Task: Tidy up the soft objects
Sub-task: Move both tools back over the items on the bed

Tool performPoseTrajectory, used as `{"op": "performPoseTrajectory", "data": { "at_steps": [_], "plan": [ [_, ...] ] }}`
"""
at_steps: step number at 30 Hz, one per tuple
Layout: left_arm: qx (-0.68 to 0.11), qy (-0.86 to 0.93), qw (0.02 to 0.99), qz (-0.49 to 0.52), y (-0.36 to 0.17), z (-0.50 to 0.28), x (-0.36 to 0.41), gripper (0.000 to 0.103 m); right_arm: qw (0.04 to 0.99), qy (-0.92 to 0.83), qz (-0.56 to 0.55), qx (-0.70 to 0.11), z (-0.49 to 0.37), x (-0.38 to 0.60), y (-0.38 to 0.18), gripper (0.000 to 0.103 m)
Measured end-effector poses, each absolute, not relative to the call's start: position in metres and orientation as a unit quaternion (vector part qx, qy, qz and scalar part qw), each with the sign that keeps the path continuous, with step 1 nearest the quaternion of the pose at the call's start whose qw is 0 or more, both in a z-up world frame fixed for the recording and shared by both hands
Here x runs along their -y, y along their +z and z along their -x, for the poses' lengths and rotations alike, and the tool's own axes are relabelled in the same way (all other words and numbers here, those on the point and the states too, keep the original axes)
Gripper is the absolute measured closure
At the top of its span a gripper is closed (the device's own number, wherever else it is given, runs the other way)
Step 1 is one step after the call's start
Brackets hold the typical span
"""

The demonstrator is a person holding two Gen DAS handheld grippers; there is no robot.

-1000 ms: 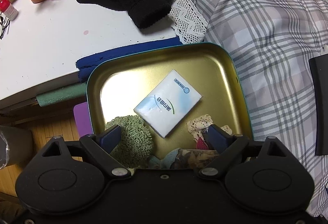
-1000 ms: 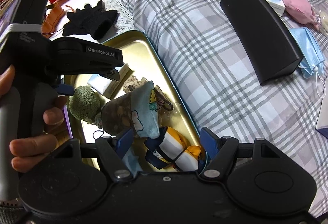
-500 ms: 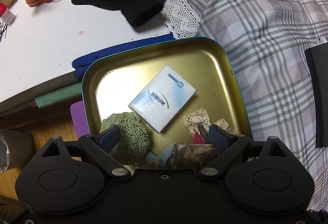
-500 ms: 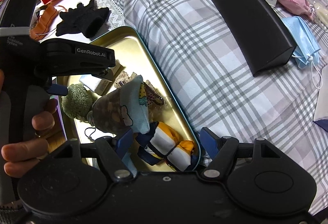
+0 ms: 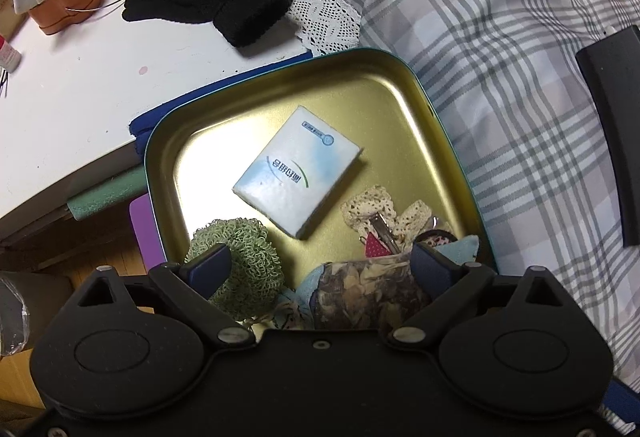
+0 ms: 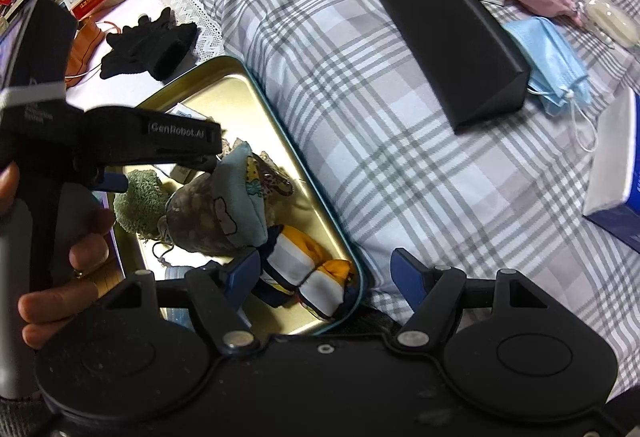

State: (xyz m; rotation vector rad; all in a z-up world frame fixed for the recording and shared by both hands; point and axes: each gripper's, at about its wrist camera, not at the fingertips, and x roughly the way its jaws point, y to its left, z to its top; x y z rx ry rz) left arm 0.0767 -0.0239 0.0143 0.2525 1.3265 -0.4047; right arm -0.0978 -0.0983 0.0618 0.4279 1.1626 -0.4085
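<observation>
Plaid bedspread (image 5: 500, 37) carries gold tin (image 5: 400, 85). Left view: left tool (image 5: 320, 261) opening, jaws wide, pouch (image 5: 364, 289) loose between them in tin, beside green scrunchie (image 5: 244, 245) and tissue pack (image 5: 296, 169). Right view: right tool (image 6: 324, 269) half-open, empty, over striped cloth (image 6: 304, 265) at tin's corner.

Two cameras, both looking down at one gold tin

The left wrist camera sits close above the gold tin (image 5: 404, 85) and looks steeply down into it, with the white table (image 5: 80, 97) beyond. The right wrist camera looks down from the tin's (image 6: 320, 205) near corner, over the checked bedcover (image 6: 360, 97). Both views share the tin, the black gloves (image 5: 212, 1) (image 6: 148, 45) and the green scrubby ball (image 5: 244, 257) (image 6: 140, 201).
</observation>
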Motion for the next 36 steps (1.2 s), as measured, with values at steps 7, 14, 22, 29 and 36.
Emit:
{"op": "performPoseTrajectory", "data": {
  "at_steps": [7, 14, 22, 29, 36],
  "plan": [
    [-0.605, -0.193, 0.766, -0.100, 0.029, -0.066, 0.019, 0.010, 0.799, -0.199, -0.206, -0.529, 0.121, 0.106, 0.072, 0.032],
    [-0.600, -0.207, 0.768, -0.089, 0.045, -0.041, 0.018, 0.010, 0.807, -0.211, -0.211, -0.510, 0.148, 0.118, 0.087, 0.032],
    [-0.608, -0.225, 0.754, -0.107, 0.044, -0.002, 0.027, 0.010, 0.809, -0.231, -0.218, -0.494, 0.181, 0.131, 0.099, 0.031],
    [-0.606, -0.258, 0.740, -0.133, 0.048, 0.036, 0.045, 0.010, 0.807, -0.255, -0.226, -0.482, 0.223, 0.146, 0.107, 0.031],
    [-0.595, -0.302, 0.727, -0.162, 0.062, 0.071, 0.070, 0.010, 0.801, -0.295, -0.252, -0.456, 0.274, 0.171, 0.115, 0.029]
  ]
}}
